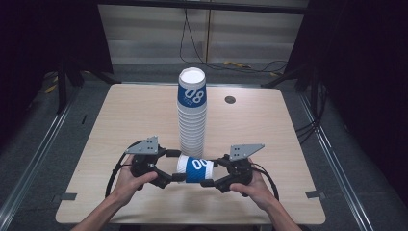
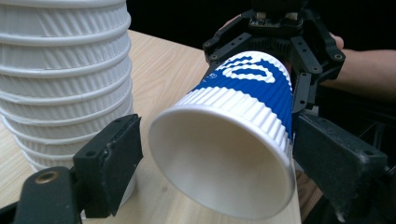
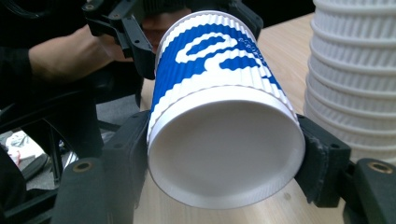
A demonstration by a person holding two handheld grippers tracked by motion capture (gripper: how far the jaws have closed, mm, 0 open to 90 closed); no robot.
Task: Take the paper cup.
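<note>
The right gripper (image 1: pixel 208 172) is clamped on the base end of a blue-and-white paper cup (image 1: pixel 195 169); in the right gripper view both black jaws press against the sides of the cup (image 3: pixel 224 135), whose recessed white bottom faces the camera. The left gripper (image 1: pixel 174 165) sits around the cup's open mouth. In the left gripper view the right-hand jaw touches the rim of the cup (image 2: pixel 229 149), while the left-hand jaw stands a little apart from it, so this gripper is spread rather than closed on the cup. The cup lies on its side, held between the two grippers just above the near part of the wooden table (image 1: pixel 120 125). Just behind it a tall stack of the same ribbed cups (image 1: pixel 192 108) stands upright, rims down, near the table's middle. A small dark round disc (image 1: pixel 230 99) lies on the table to the right of the stack.
</note>
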